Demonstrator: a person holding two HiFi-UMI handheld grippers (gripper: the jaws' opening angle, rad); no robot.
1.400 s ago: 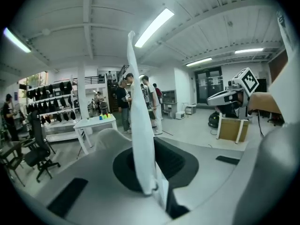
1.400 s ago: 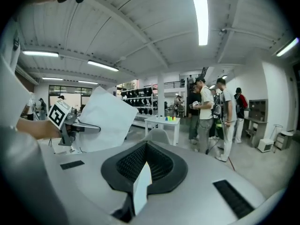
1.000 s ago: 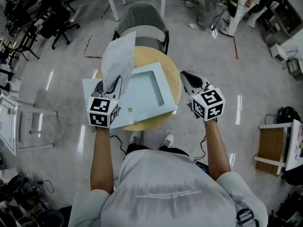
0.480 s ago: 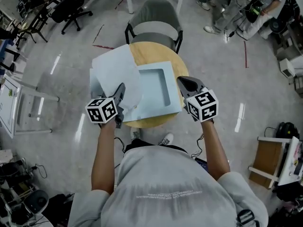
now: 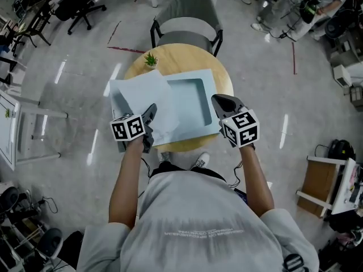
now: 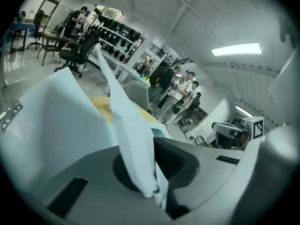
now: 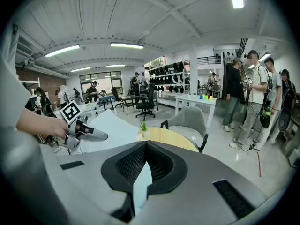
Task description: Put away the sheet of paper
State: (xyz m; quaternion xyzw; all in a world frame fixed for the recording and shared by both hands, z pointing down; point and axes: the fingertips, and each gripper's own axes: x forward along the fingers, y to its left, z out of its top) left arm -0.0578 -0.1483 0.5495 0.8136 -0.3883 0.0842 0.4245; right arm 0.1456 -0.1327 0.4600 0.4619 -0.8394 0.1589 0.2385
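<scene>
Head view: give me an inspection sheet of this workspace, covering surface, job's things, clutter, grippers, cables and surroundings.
Surface: round wooden table, mostly covered.
Job's things: sheet of paper, pinched at its near edge, lying over the left part of the light blue tray.
Clutter: small potted plant at the table's far edge.
Grippers: left gripper shut on the sheet; right gripper jaws together, nothing held, by the tray's right edge.
Cables: thin dark cable below the right hand.
Surroundings: grey chair behind the table; people far right; office chairs far left.
</scene>
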